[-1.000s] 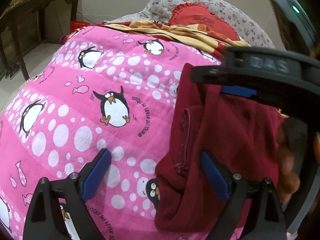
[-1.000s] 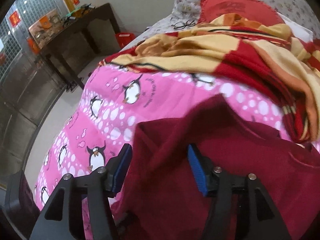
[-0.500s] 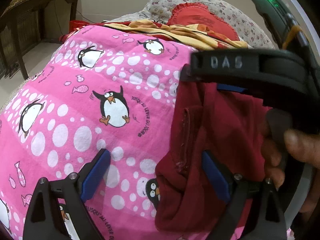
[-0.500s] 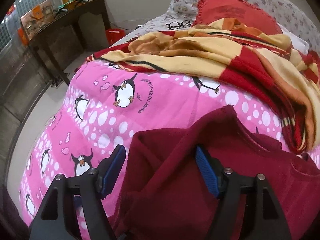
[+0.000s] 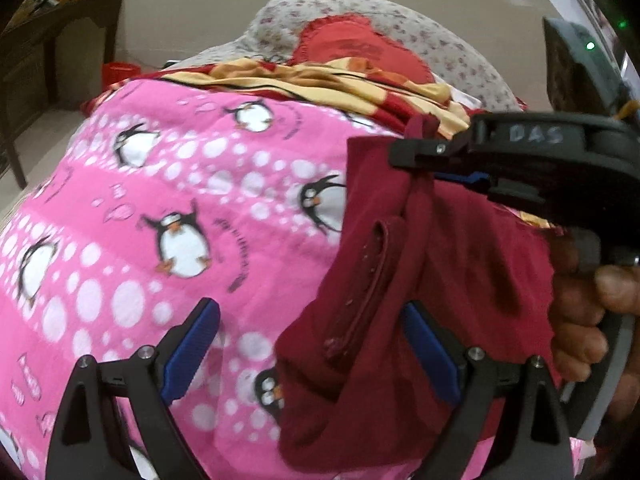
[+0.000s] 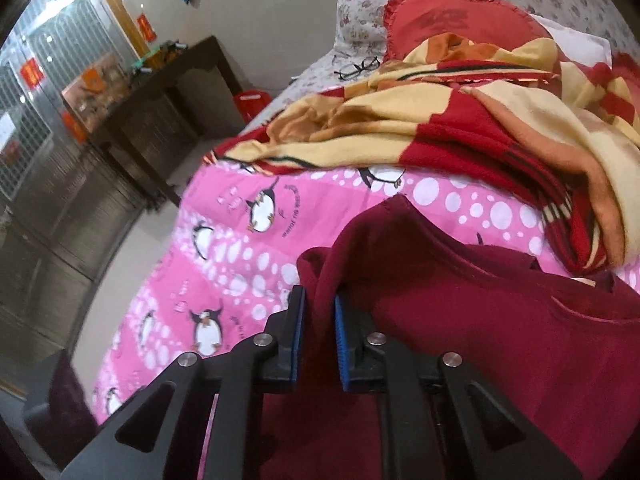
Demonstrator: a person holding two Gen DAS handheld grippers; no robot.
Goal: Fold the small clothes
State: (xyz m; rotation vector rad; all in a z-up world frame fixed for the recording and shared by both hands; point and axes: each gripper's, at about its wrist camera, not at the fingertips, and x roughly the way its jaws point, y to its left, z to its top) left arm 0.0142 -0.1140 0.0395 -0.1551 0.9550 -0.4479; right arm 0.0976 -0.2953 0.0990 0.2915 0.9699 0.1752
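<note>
we saw one maroon garment (image 6: 480,320) on the pink penguin quilt (image 5: 180,200). our right gripper (image 6: 318,344), jaws just closing, pinched its left edge; our left gripper (image 5: 312,360) gaped over the near edge, quilt leftward bare.

The right gripper (image 5: 416,156) and the hand (image 5: 584,312) holding it cover the far right part of the maroon garment (image 5: 472,264), and the lower frame edge cuts off the garment's near hem. The objects on the dark table (image 6: 160,92) are too small and blurred to identify. The print beside the penguins on the pink bedspread (image 5: 168,184) is illegible.
</note>
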